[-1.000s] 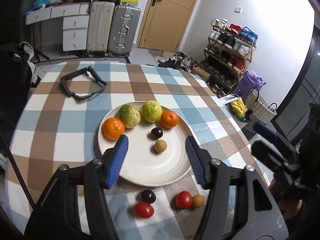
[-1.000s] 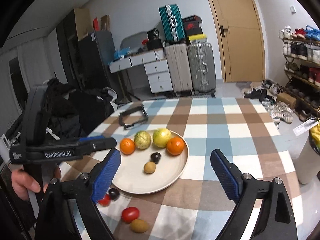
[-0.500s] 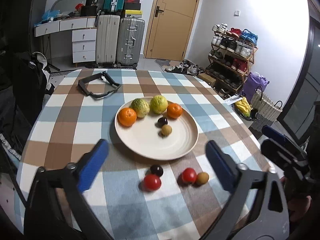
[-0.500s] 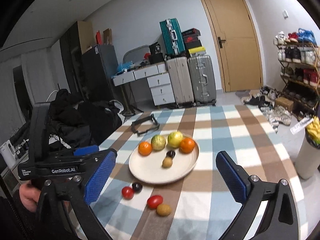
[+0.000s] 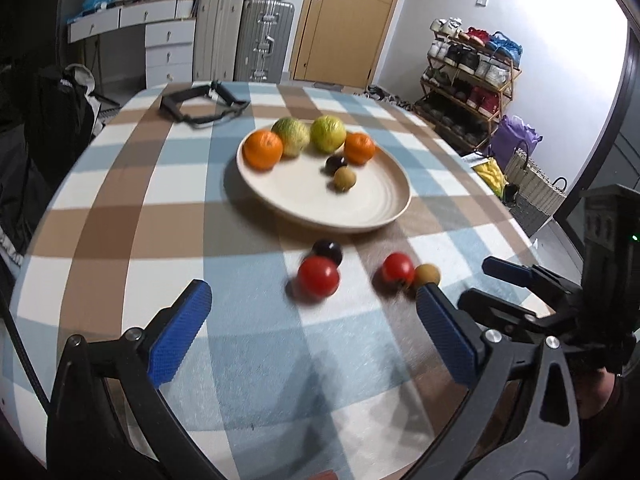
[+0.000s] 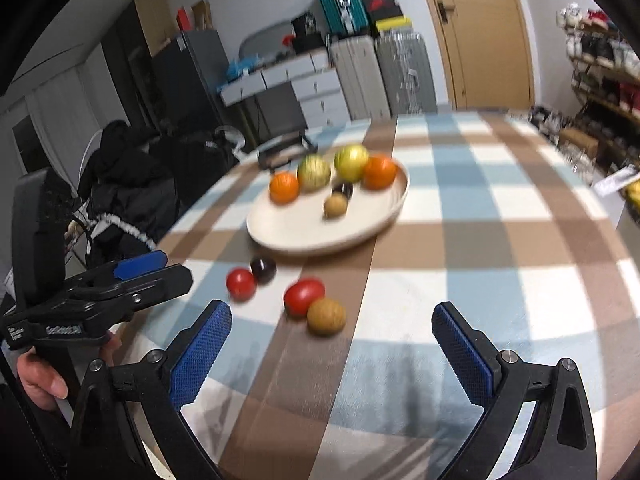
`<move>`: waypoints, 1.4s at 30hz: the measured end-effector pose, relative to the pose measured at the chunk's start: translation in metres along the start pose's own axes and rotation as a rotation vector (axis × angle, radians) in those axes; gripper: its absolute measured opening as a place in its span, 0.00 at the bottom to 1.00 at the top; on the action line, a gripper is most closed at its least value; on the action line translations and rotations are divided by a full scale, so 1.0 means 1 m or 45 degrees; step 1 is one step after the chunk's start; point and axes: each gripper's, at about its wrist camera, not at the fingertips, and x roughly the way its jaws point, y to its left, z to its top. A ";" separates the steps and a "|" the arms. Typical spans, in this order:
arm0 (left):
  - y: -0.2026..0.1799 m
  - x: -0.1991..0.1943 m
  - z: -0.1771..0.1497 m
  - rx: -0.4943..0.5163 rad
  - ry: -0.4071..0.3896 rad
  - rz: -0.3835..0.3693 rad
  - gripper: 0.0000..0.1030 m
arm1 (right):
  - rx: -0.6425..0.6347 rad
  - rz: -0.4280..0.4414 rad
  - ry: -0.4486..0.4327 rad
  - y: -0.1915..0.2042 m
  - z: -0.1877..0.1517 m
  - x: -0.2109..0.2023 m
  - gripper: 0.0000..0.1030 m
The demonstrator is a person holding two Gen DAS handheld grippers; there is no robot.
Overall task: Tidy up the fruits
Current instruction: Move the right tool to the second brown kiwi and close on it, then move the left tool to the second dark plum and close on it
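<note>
A cream plate point(image 5: 360, 224) on the checked cloth holds two oranges point(image 5: 263, 149), two yellow-green fruits point(image 5: 328, 133), a dark plum point(image 5: 335, 163) and a small brown fruit point(image 5: 345, 178). In front of the plate lie a dark plum point(image 5: 328, 251), a red tomato point(image 5: 318, 276), a second tomato point(image 5: 397, 268) and a brown fruit point(image 5: 426, 275). My left gripper point(image 5: 310, 304) hovers open just short of the first tomato. My right gripper point(image 6: 331, 320) is open too, with the brown fruit point(image 6: 326, 316) and a tomato point(image 6: 304, 296) just ahead of its tips. Neither holds anything.
A black strap frame point(image 5: 200, 104) lies at the table's far side. Each gripper shows in the other's view: the right one point(image 5: 492, 284), the left one point(image 6: 168, 270) with a person's hand point(image 6: 40, 380). Suitcases, drawers, a door and a shoe rack stand beyond the round table.
Both grippers have drawn back from the plate and sunk toward the loose fruits. The left jaws spread from narrow to wide; the right jaws widened a little.
</note>
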 end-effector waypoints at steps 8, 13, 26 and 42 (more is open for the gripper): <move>0.009 0.007 -0.004 0.037 -0.006 -0.002 0.99 | 0.016 0.044 0.127 -0.001 -0.001 0.030 0.99; 0.016 0.015 0.000 0.020 0.015 0.001 0.99 | 0.016 0.067 0.136 -0.001 0.004 0.038 0.95; 0.024 0.026 0.013 0.006 0.012 0.006 0.99 | 0.031 0.105 0.174 -0.007 0.006 0.049 0.41; 0.023 0.046 0.033 0.013 0.084 -0.035 0.99 | 0.026 0.154 0.091 -0.007 0.005 0.038 0.27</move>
